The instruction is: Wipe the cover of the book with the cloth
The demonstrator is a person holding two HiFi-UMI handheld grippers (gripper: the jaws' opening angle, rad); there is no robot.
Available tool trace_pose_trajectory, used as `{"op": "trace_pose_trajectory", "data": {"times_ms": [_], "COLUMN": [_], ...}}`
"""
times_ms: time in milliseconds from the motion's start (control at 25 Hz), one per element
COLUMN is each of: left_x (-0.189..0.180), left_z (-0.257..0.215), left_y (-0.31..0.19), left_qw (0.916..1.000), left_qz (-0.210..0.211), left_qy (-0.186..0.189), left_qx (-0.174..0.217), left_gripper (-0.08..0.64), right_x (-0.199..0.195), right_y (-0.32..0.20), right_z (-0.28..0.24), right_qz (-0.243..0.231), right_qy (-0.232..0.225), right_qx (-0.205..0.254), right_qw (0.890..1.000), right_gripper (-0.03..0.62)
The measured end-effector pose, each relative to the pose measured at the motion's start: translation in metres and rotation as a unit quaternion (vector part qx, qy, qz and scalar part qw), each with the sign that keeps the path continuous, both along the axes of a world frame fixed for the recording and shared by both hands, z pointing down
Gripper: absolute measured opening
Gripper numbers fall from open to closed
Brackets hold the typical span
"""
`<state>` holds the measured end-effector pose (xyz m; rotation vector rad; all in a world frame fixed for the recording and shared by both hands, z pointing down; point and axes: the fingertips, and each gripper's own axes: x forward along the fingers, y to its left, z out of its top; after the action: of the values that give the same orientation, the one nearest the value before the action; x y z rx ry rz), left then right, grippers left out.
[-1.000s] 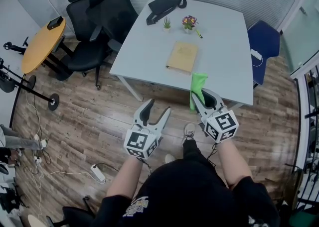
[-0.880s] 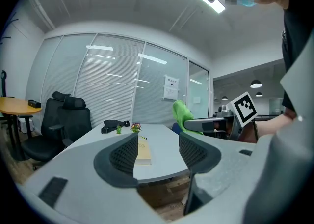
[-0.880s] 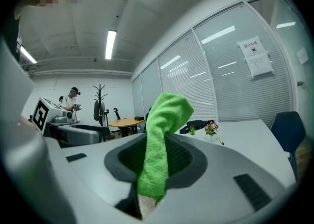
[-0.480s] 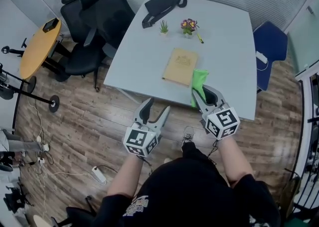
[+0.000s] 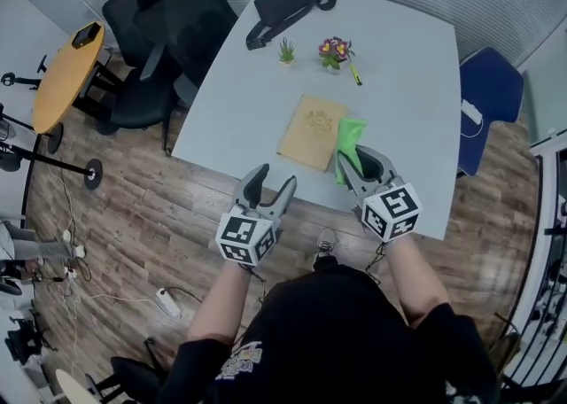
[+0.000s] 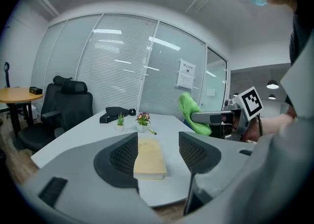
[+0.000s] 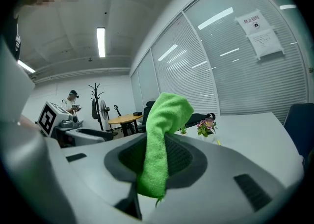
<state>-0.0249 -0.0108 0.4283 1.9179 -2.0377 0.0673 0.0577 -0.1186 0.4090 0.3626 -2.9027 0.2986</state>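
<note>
Right gripper clamped on the green cloth; wiping looks not yet begun.
Cloth is held in the air, clear of the book, which lies closed and flat, tan cover up, near the table's front edge; left gripper gapes wide, holding nothing.

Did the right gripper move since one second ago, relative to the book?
Yes. The right gripper, shut on the green cloth, has gone forward over the table; the cloth is now beside the book, no longer short of its near edge.
</note>
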Motion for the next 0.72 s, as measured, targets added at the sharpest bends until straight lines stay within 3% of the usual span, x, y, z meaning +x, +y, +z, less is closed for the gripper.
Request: {"op": "trace_pose_trajectory", "data": {"times_ms": [360,720], "left_x": [-0.015,-0.044], "left_z": [0.024,0.063], "left_y": [-0.042,-0.076], "left_qw": [0.9993,0.9966], "left_qz": [-0.009,0.021], "left_qy": [0.014,0.032], "left_qx": [-0.034,-0.073], "left_gripper": [0.249,0.249], "right_x": [-0.011,-0.026], "right_y": [-0.031,-0.066], "right_z": [0.01,0.032], "right_qz": [-0.018,0.016], "right_qy": [0.001,0.022], "right_qx": [-0.01,-0.02], "right_qw": [1.0,0.999], "right_gripper": [0.098,0.098]}}
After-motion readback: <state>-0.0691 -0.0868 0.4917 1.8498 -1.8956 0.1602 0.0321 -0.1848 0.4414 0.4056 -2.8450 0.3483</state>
